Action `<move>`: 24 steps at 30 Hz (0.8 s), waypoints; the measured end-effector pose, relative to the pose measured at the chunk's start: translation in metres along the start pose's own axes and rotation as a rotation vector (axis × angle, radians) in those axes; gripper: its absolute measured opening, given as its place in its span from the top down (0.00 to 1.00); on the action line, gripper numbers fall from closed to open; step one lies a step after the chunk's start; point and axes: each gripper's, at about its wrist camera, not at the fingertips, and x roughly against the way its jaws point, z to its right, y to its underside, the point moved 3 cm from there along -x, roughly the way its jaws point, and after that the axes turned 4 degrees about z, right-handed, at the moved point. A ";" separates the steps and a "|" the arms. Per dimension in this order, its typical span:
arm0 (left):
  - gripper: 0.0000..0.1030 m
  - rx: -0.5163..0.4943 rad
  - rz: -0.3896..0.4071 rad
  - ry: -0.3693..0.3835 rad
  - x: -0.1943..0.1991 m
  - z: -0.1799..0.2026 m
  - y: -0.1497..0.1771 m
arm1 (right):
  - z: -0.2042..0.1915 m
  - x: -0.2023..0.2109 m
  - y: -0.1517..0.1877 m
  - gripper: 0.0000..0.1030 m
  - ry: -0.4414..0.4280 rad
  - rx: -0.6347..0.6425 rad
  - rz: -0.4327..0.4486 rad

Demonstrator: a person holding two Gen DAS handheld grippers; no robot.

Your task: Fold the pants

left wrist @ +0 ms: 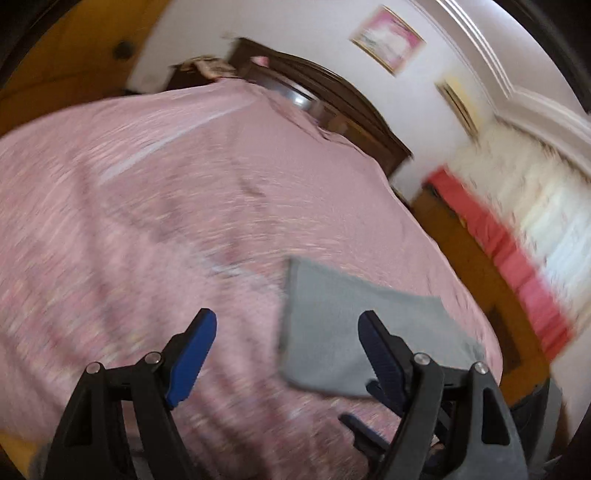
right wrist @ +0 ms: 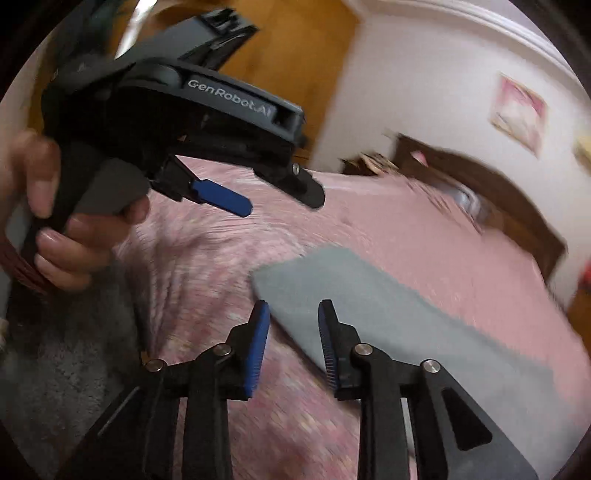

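Looks like the folding's basically done: the grey pants (right wrist: 388, 317) lie as a flat rectangle on the pink bedspread (left wrist: 147, 221), just ahead of your fingers. Left gripper (left wrist: 284, 332) is spread wide and empty, right gripper (right wrist: 293, 332) parted with nothing pinched. Next I'd just check the edges are square.

A bed spread with a pink patterned cover (left wrist: 184, 192) fills the bedroom, its dark wooden headboard (left wrist: 332, 99) set against a white wall (left wrist: 314, 33). Two framed pictures hang above it, one pink and gilt-edged (left wrist: 388, 38), another further along (left wrist: 458, 105). Warm orange-brown wooden flooring (left wrist: 469, 258) runs beside the bed, where daylight glows through a white curtain (left wrist: 532, 199) with a red band (left wrist: 517, 266) below it.
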 end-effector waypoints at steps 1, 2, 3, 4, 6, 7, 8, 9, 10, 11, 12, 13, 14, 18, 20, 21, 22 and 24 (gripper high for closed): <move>0.20 -0.019 -0.007 0.023 -0.010 0.013 -0.005 | 0.011 0.003 0.002 0.73 0.031 -0.035 -0.010; 0.20 -0.032 -0.016 0.038 -0.020 0.024 -0.008 | 0.023 0.008 0.004 0.73 0.044 -0.078 -0.005; 0.20 -0.059 -0.029 0.050 -0.032 0.040 -0.012 | 0.034 0.014 0.005 0.73 0.051 -0.121 0.011; 0.20 -0.093 -0.037 0.057 -0.043 0.054 -0.013 | 0.049 0.021 0.007 0.73 0.061 -0.172 0.035; 0.20 -0.173 -0.051 0.036 -0.064 0.079 -0.011 | 0.074 0.030 0.009 0.73 0.100 -0.242 0.058; 0.20 -0.229 -0.060 0.015 -0.078 0.094 -0.008 | 0.092 0.036 0.012 0.73 0.125 -0.298 0.067; 0.20 -0.264 -0.064 0.001 -0.088 0.102 -0.004 | 0.109 0.041 0.016 0.73 0.145 -0.359 0.076; 0.21 -0.297 -0.069 -0.013 -0.098 0.111 -0.002 | 0.123 0.045 0.020 0.73 0.156 -0.422 0.077; 0.22 -0.324 -0.076 -0.029 -0.108 0.117 0.001 | 0.135 0.047 0.024 0.73 0.164 -0.479 0.073; 0.23 -0.352 -0.086 -0.046 -0.118 0.122 0.006 | 0.146 0.047 0.031 0.74 0.173 -0.538 0.066; 0.26 -0.376 -0.098 -0.067 -0.128 0.127 0.009 | 0.155 0.045 0.036 0.75 0.177 -0.579 0.057; 0.31 -0.400 -0.117 -0.115 -0.139 0.128 0.014 | 0.161 0.045 0.044 0.78 0.183 -0.620 0.045; 0.33 -0.432 -0.139 -0.185 -0.152 0.127 0.020 | 0.165 0.043 0.051 0.79 0.189 -0.643 0.029; 0.37 -0.596 -0.114 -0.400 -0.177 0.123 0.042 | 0.168 0.032 0.082 0.87 0.217 -0.667 -0.113; 0.33 -0.646 -0.091 -0.461 -0.179 0.125 0.048 | 0.165 0.034 0.088 0.97 0.259 -0.641 -0.168; 0.28 -0.664 -0.077 -0.495 -0.181 0.124 0.049 | 0.166 0.034 0.088 0.98 0.272 -0.628 -0.185; 0.25 -0.674 -0.060 -0.528 -0.182 0.119 0.049 | 0.163 0.035 0.083 0.98 0.289 -0.605 -0.205; 0.17 -0.680 -0.028 -0.580 -0.182 0.110 0.046 | 0.160 0.035 0.079 0.98 0.311 -0.585 -0.213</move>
